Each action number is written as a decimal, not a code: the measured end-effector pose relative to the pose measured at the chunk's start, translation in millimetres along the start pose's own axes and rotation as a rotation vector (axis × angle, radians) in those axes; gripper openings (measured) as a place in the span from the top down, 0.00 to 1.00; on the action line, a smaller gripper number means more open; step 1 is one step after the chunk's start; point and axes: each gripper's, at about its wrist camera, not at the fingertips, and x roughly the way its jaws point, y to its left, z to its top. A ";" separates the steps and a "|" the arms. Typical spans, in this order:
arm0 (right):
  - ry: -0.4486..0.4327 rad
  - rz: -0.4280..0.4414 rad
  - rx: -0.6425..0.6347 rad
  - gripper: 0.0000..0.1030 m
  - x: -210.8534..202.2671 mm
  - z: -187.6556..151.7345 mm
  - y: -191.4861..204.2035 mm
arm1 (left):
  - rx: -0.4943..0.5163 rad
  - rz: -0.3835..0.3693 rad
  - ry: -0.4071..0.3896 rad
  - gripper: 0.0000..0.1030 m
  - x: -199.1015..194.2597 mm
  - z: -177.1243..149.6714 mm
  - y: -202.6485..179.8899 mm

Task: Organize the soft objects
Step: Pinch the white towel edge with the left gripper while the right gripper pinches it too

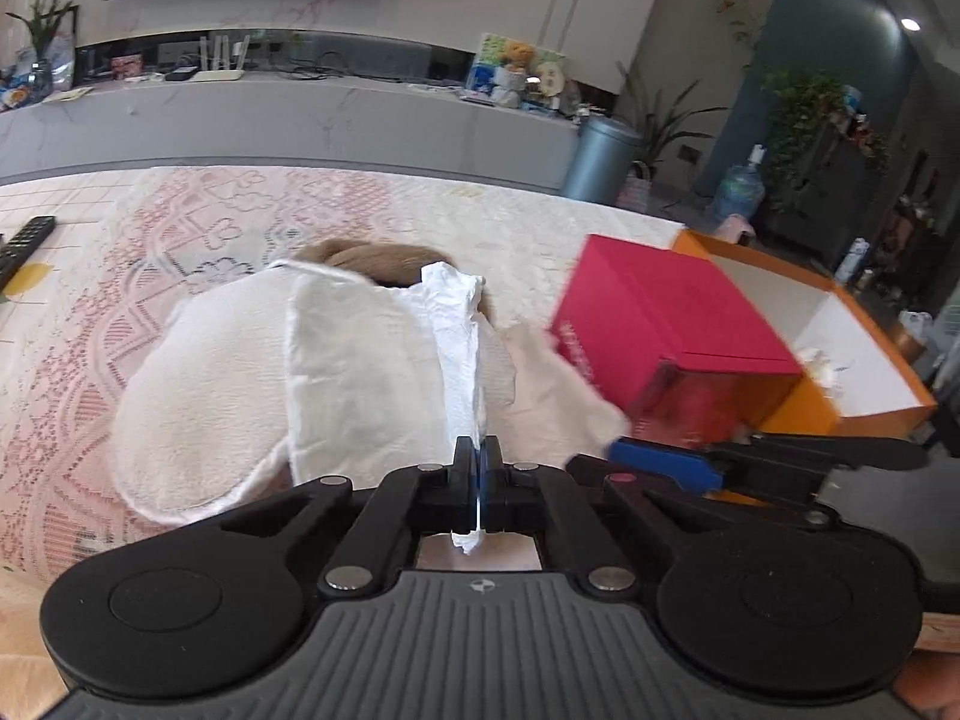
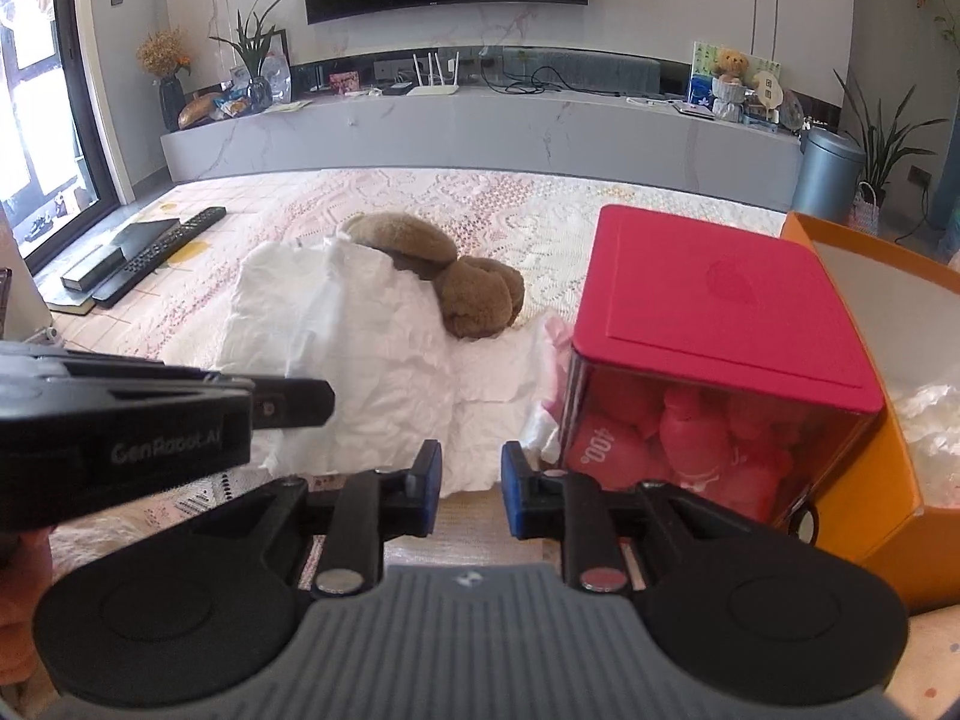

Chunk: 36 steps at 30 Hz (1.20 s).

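White tissue (image 1: pixel 465 360): a thin crumpled sheet, pinched on edge between the closed fingers of the left tool (image 1: pixel 478 480); it rises from the jaws and a small corner pokes out behind them.
Left tool: clamped on the tissue, held low over the lace-covered tabletop (image 1: pixel 180 228); from the right wrist view its black body (image 2: pixel 150 438) enters at the left.
Right tool (image 2: pixel 471 492): jaws apart with a narrow gap, blue pads showing, gripping nothing; it hovers just in front of the white cloth.
White cloth (image 2: pixel 360 348): a rumpled pile in the middle of the tabletop, partly covering the brown plush.
Brown plush toy (image 2: pixel 474 294): lies behind and against the cloth, rounded parts showing above it.
Red box (image 2: pixel 720 312): stands right of the cloth, its clear front showing pink soft items inside.
Orange box (image 2: pixel 870 480): open, touching the red box's right side, white material inside.
Remote control (image 2: pixel 162 252): far left, well apart from the pile.
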 end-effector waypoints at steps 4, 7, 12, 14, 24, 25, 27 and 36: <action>-0.021 -0.028 0.008 0.80 -12.6 -3.3 -4.0 | 0.040 -0.009 0.007 1.00 5.1 1.7 -12.4; -0.015 -0.042 0.046 0.80 -10.1 -5.1 -13.8 | 0.001 -0.011 0.052 1.00 23.4 2.6 -9.4; -0.014 -0.017 0.073 0.80 1.2 -2.1 -16.6 | 0.002 0.107 0.102 0.99 30.5 -4.9 -2.7; -0.012 -0.019 0.069 0.80 5.3 -1.2 -14.8 | 0.004 0.126 0.080 0.89 20.2 -5.2 -2.2; 0.004 -0.030 0.079 0.94 25.1 -2.4 -15.1 | -0.005 0.347 -0.024 0.30 -4.6 -3.7 10.1; 0.004 -0.030 0.074 0.98 25.9 -2.6 -14.9 | -0.027 0.343 0.002 0.33 -1.0 -3.5 15.0; -0.005 -0.032 0.060 0.99 23.7 -4.2 -12.9 | -0.053 0.327 0.024 0.44 2.7 -4.1 20.7; -0.081 0.023 0.019 1.00 -24.6 3.5 -2.6 | -0.021 0.205 -0.061 0.93 -28.2 -1.4 3.3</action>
